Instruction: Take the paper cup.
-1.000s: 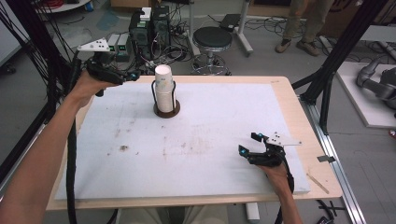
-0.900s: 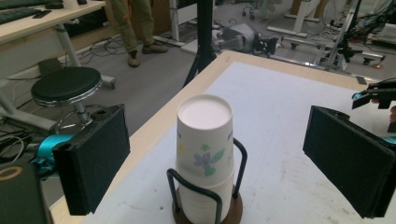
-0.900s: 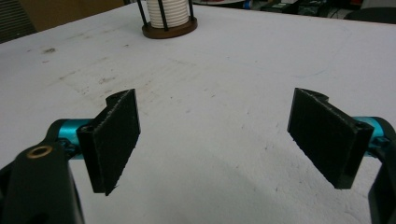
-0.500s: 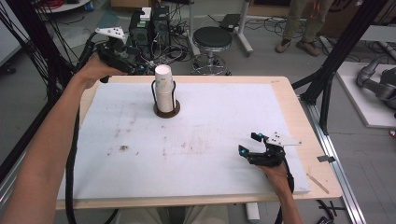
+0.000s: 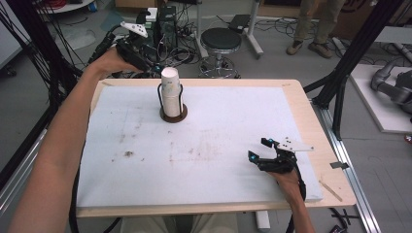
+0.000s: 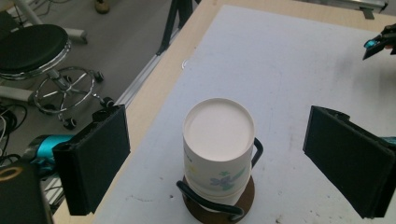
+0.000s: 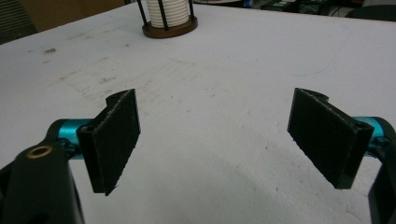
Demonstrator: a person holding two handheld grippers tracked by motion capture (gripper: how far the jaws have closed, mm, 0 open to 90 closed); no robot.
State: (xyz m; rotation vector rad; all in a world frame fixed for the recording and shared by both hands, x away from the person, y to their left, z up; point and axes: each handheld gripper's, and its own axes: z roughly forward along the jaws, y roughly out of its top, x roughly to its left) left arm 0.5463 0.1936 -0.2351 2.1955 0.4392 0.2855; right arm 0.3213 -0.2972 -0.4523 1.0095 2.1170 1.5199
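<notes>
A stack of white paper cups [image 5: 170,87] stands upside down in a black wire holder with a round brown base [image 5: 173,115], at the far left of the white board. My left gripper [image 5: 151,67] hovers just behind and left of the stack's top, held above the table's far edge. In the left gripper view its jaws stand wide open on either side of the top cup [image 6: 218,140], which has a small flower print, without touching it. My right gripper [image 5: 260,156] rests open low over the board at the near right, with nothing between its jaws [image 7: 219,140]. The holder [image 7: 169,21] is far ahead of it.
A white board [image 5: 218,126] with brown stains covers the wooden table [image 5: 311,121]. A black stool [image 5: 221,41], cables and equipment stand on the floor beyond the far edge. A person's legs [image 5: 311,24] show at the back. A black frame post [image 5: 340,92] rises at the right.
My left gripper has risen and moved right along the table's far edge, up to the top of the cup stack. The right gripper has stayed put.
</notes>
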